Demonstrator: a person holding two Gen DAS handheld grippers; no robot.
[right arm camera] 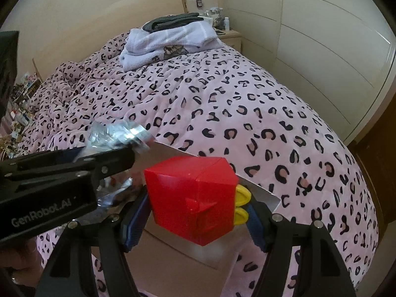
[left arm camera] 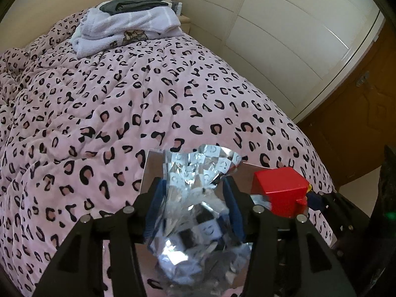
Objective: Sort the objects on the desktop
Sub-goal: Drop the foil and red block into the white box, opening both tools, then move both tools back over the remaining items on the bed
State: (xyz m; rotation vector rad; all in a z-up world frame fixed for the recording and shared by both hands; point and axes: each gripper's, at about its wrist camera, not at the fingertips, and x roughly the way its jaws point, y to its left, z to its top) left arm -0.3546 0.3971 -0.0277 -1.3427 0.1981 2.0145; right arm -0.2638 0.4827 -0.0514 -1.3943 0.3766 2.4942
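Foil bag (left arm camera: 198,198), crinkled silver with a checkered print, sits clamped in the left gripper (left arm camera: 195,198) over the bed (left arm camera: 99,113); right gripper (right arm camera: 198,203) grips a glossy red box (right arm camera: 193,198).

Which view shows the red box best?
Right wrist: the red box fills the centre, held between the right hand-held gripper fingers, yellow parts visible. The left wrist view shows only a smaller, partly blurred side of it at the right.
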